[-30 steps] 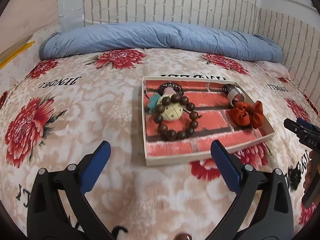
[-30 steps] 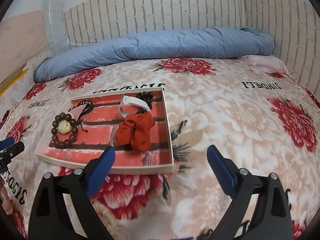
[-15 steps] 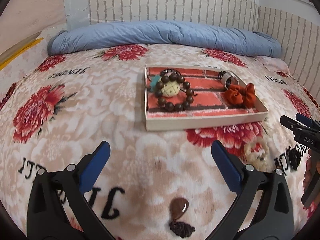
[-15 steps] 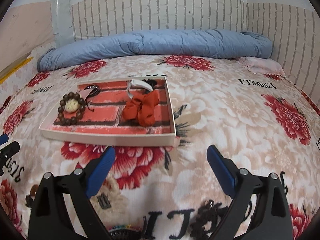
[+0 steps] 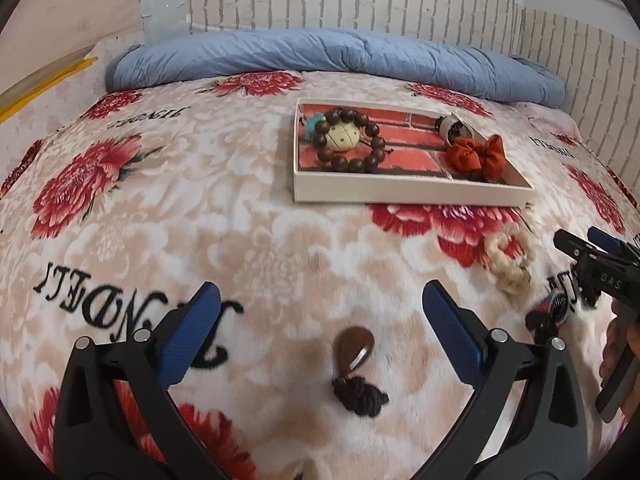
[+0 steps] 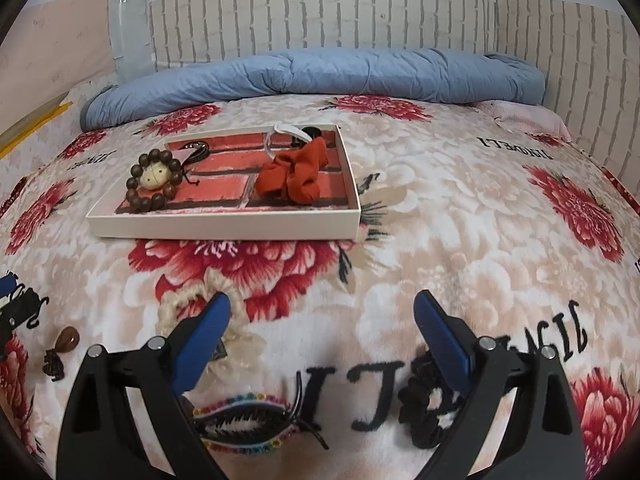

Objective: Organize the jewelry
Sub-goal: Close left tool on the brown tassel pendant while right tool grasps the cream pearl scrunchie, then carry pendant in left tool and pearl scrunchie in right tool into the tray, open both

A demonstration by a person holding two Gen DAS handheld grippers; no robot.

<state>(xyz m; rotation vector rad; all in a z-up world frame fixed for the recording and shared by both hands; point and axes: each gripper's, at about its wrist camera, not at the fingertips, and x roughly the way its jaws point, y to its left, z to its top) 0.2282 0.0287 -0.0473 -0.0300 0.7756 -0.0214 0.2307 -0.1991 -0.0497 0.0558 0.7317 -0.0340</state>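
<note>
A bed (image 5: 240, 240) covered by a floral blanket holds a shallow white tray (image 5: 400, 194) with a red brick-pattern floor. Inside the tray, a dark wooden bead bracelet (image 5: 348, 140) circles a cream charm at the left, and an orange scrunchie (image 5: 474, 156) lies at the right, with a small white-banded item (image 5: 454, 128) just behind it. The left claw (image 5: 320, 320) hangs above the blanket with its blue-padded jaws spread wide and holds nothing. Between its jaws, on the blanket, lies a brown teardrop pendant (image 5: 354, 346) with a dark knotted cord (image 5: 360, 394) at its near end. A cream scrunchie (image 5: 508, 258) lies on the blanket nearer than the tray, to the right. The right claw (image 6: 320, 328) is also spread wide and empty; its left pad overlaps the cream scrunchie in the right wrist view. Below it on the blanket lie a hair clip (image 6: 244, 420) edged with coloured beads and a black scrunchie (image 6: 424, 412) beside the right pad. A rolled blue quilt (image 6: 312, 76) lies along the far edge of the bed against a brick-pattern wall (image 6: 320, 12).
</note>
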